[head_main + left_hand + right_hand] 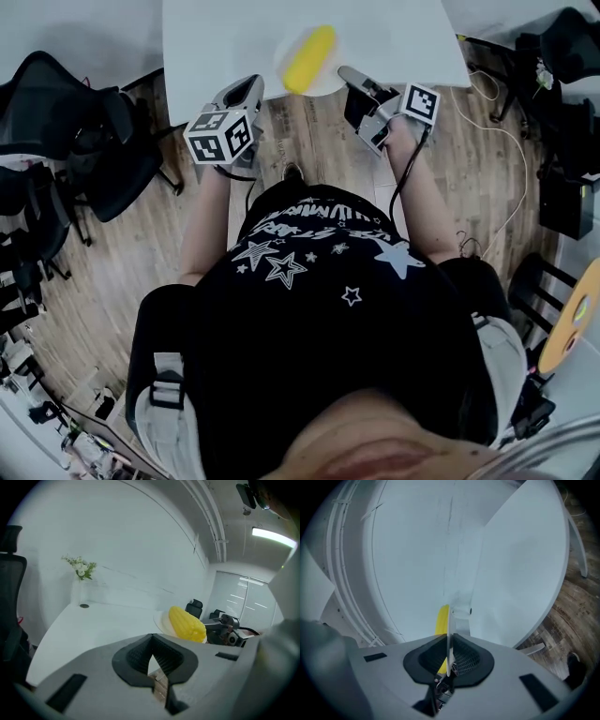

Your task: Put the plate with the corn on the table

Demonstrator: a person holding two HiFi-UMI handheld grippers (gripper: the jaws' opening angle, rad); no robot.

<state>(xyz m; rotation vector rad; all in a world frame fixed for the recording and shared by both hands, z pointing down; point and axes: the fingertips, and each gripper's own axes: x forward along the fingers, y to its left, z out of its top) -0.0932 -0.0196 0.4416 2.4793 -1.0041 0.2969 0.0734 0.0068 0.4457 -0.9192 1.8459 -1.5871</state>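
White table (pixel 216 47) ahead; my right gripper (pixel 349 77) clamps the plate (pixel 282 58) with corn (pixel 309 58) over the near edge. Left gripper (pixel 249 88) clenched, empty; set-down and release remain.

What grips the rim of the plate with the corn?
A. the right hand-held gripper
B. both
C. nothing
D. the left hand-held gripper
A: the rim of the plate stands edge-on between the jaws of the right hand-held gripper; the left hand-held gripper holds nothing.
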